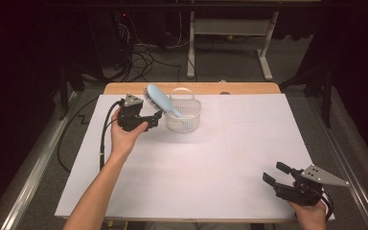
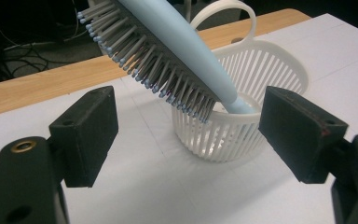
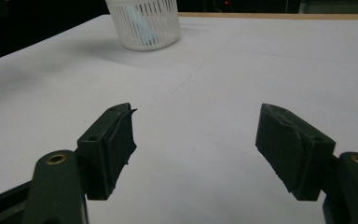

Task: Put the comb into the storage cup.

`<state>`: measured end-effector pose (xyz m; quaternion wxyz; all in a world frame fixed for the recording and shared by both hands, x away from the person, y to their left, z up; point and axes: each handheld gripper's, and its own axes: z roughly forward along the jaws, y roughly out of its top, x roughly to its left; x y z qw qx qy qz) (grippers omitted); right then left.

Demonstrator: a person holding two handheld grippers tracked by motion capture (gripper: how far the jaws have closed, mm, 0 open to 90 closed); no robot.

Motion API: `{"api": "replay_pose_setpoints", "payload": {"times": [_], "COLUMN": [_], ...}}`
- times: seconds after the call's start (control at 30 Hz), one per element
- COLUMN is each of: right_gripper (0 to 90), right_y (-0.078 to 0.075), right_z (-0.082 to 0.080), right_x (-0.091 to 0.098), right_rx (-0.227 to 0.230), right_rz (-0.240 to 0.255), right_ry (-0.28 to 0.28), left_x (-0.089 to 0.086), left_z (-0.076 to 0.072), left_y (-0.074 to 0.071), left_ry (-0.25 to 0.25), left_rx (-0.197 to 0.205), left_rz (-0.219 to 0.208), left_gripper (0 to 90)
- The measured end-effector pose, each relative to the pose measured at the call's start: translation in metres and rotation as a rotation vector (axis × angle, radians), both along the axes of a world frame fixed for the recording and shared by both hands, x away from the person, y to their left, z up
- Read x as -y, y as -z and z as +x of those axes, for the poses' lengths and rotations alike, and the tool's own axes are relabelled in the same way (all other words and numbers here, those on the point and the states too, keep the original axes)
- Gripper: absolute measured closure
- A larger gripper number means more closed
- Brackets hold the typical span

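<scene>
A light blue hairbrush (image 1: pixel 162 99) leans in a white slotted basket (image 1: pixel 184 115) at the back left of the table, handle down inside, bristled head sticking out up and to the left. My left gripper (image 1: pixel 154 120) is held just left of the basket, open, jaws apart below the brush head and touching nothing. In the left gripper view the brush (image 2: pixel 168 46) slants above the open left gripper (image 2: pixel 191 133), with the basket (image 2: pixel 242 126) close behind. My right gripper (image 1: pixel 274 172) rests open near the front right edge; the right gripper view shows it (image 3: pixel 196 149) open and empty, basket (image 3: pixel 144 23) far off.
A white sheet (image 1: pixel 220 163) covers the table, with a wooden strip (image 1: pixel 249 88) bare at the back edge. Beyond the table are a desk frame (image 1: pixel 263 52) and cables (image 1: pixel 139 57) on the floor. Metal rails (image 1: pixel 350 158) run along both sides.
</scene>
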<state>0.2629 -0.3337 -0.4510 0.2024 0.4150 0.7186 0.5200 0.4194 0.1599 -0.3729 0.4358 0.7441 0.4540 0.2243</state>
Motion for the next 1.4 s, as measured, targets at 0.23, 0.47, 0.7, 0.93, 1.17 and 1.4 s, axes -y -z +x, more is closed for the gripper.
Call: {"api": "replay_pose_setpoints", "payload": {"times": [0.23,0.47,0.7,0.93,1.17,1.4], "right_gripper": [28.4,28.4,28.4,28.3,28.3,28.3], "right_y": [0.0,0.0,0.001,0.002,0.002,0.002], "right_z": [0.0,0.0,0.003,0.005,0.005,0.006], "right_x": [0.001,0.001,0.001,0.002,0.002,0.003], "right_rx": [0.002,0.003,-0.001,-0.005,-0.004,-0.004], "right_rz": [0.003,0.002,0.001,-0.003,-0.004,-0.003], "right_ry": [0.004,0.006,0.014,0.02,0.024,0.029], "left_x": [-0.003,-0.006,-0.008,-0.011,-0.013,-0.015], "left_z": [-0.006,-0.012,-0.018,-0.024,-0.031,-0.036], "left_y": [-0.001,-0.001,-0.003,-0.003,-0.003,-0.004], "left_ry": [0.005,0.007,0.017,0.025,0.033,0.037], "left_rx": [0.015,0.024,0.035,0.043,0.049,0.056], "left_rz": [-0.002,-0.004,-0.005,-0.011,-0.011,-0.008], "left_gripper": [20.6,20.6,20.6,20.6,20.6,20.7]}}
